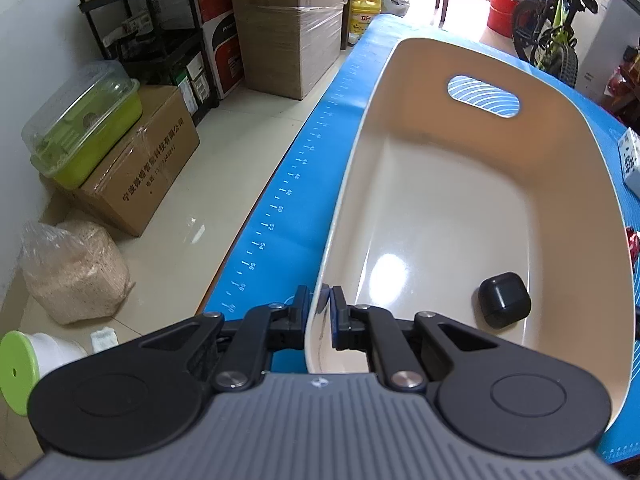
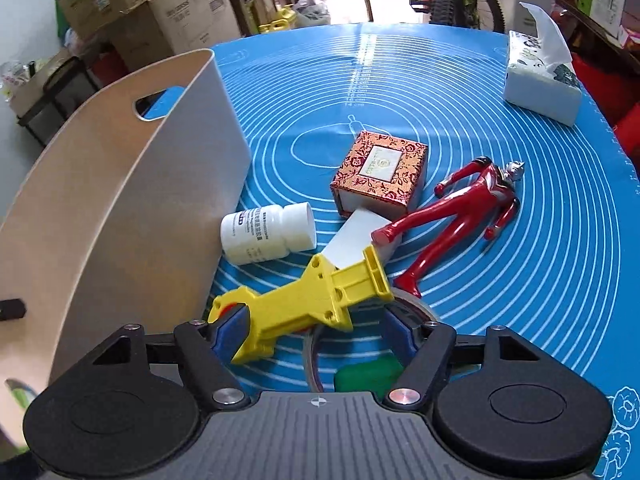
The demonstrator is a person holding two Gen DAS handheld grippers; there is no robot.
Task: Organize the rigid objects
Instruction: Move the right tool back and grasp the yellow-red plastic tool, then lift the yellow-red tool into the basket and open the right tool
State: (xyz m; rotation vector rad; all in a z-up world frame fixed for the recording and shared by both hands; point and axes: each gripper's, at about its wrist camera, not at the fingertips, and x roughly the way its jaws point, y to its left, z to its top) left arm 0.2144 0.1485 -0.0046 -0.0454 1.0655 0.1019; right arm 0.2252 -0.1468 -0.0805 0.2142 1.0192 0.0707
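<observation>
A beige basket (image 1: 560, 184) stands on the blue mat (image 1: 280, 208). My left gripper (image 1: 320, 300) is shut on the basket's near rim, one pad outside and one inside. A small black rounded case (image 1: 504, 300) lies on the basket floor. In the right wrist view the basket (image 2: 160, 184) stands at the left. My right gripper (image 2: 316, 332) is open, low over a yellow toy gun (image 2: 312, 296) that lies between its fingers; the right pad stands clear of the toy. Beyond lie a white pill bottle (image 2: 268, 232), a white block (image 2: 356, 236), a red patterned box (image 2: 380, 172) and a red figure (image 2: 460, 216).
A clear tape ring (image 2: 310, 356) and a green object (image 2: 368, 376) lie under the right gripper. A tissue box (image 2: 540, 84) stands at the mat's far right. Left of the table edge the floor holds cardboard boxes (image 1: 136, 172) and a bag (image 1: 72, 272).
</observation>
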